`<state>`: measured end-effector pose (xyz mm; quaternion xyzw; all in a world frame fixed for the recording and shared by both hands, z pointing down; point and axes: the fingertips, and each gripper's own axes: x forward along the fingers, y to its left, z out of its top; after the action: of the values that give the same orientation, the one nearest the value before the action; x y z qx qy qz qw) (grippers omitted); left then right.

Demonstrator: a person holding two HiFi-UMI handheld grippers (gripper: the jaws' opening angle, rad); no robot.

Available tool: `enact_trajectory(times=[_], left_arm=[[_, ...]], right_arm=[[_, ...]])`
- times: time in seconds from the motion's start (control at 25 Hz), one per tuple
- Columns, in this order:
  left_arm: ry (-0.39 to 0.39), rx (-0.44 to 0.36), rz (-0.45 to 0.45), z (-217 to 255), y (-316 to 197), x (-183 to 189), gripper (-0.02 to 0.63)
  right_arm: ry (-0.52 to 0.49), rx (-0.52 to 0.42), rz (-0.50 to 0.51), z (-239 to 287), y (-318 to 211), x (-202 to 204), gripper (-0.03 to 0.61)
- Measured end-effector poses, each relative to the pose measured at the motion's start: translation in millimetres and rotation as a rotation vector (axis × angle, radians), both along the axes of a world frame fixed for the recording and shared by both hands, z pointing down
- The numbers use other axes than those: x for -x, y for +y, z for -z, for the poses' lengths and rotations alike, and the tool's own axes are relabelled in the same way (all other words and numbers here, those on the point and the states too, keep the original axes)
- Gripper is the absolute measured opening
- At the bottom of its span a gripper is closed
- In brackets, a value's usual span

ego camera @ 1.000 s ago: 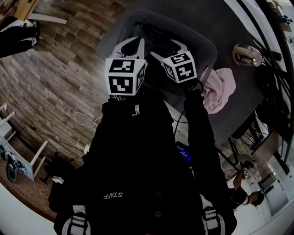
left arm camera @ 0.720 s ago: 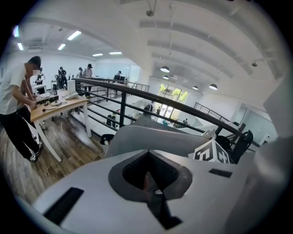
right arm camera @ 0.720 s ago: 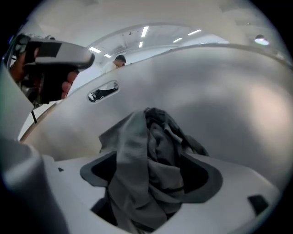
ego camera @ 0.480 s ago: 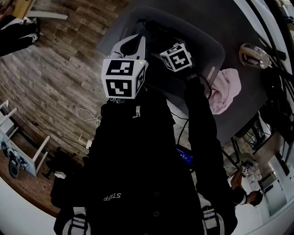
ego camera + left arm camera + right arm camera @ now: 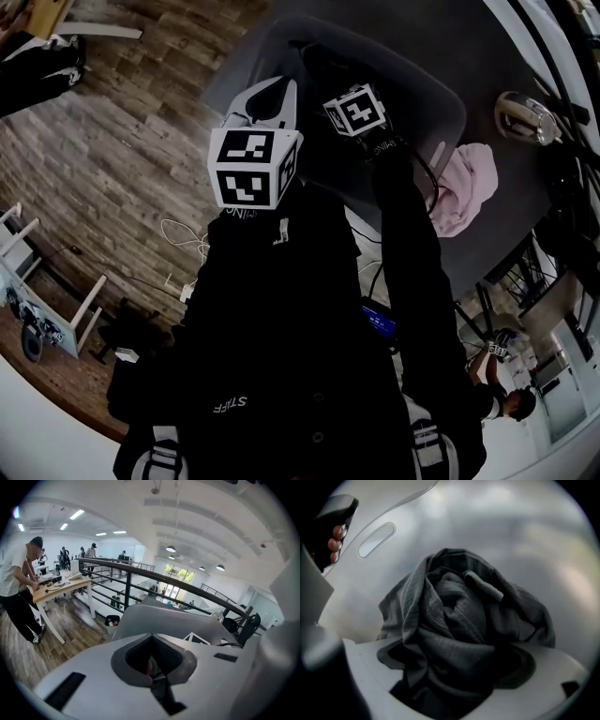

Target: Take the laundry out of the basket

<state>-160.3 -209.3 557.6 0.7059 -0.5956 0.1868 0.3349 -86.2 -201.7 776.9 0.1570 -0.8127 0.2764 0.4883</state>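
Reaching into basket (image 5: 448, 101) with right gripper (image 5: 454, 663), jaws opening astride dark garment (image 5: 459, 616), not yet clamped. Left gripper (image 5: 152, 660) idle, jaws together, empty. Next, presumably: clamp fabric, lift clear.

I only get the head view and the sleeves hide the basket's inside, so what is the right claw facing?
Observer: The right claw is opening its jaws, with a crumpled dark grey cloth garment between them, inside the grey plastic basket.
Operator: Is the left claw holding anything?
Observer: No cloth. The left claw is shut, pointing over the basket rim towards a black metal railing.
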Motion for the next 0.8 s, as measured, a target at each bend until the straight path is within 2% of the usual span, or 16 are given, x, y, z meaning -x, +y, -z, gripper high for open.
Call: enact_trajectory(times=[0.32,0.36,0.44,0.52,0.72,0.8], left_arm=[[0.001,-0.002,0.016,2.0,4.5,5.9,0.0],[0.001,-0.003,0.02,3.0,5.3,6.6,0.001],[-0.001,-0.007,0.028,5.5,6.9,8.4,0.001],[-0.003,-0.014,0.034,8.7,8.6,10.1,0.002],[-0.01,-0.043,0.05,24.5,14.9,14.3,0.002],[-0.012,-0.055,0.059,31.7,18.2,18.0,0.002]], right_arm=[[0.023,-0.018,-0.006,-4.8,0.5,2.6,0.503],[0.022,-0.014,-0.005,-3.9,2.8,3.3,0.488],[0.013,-0.005,-0.001,-1.4,9.2,6.7,0.389],[0.003,-0.001,0.004,0.7,13.9,9.6,0.325],[0.001,-0.018,0.016,14.8,17.3,5.9,0.221],[0.005,-0.04,0.008,23.2,18.5,5.0,0.213]])
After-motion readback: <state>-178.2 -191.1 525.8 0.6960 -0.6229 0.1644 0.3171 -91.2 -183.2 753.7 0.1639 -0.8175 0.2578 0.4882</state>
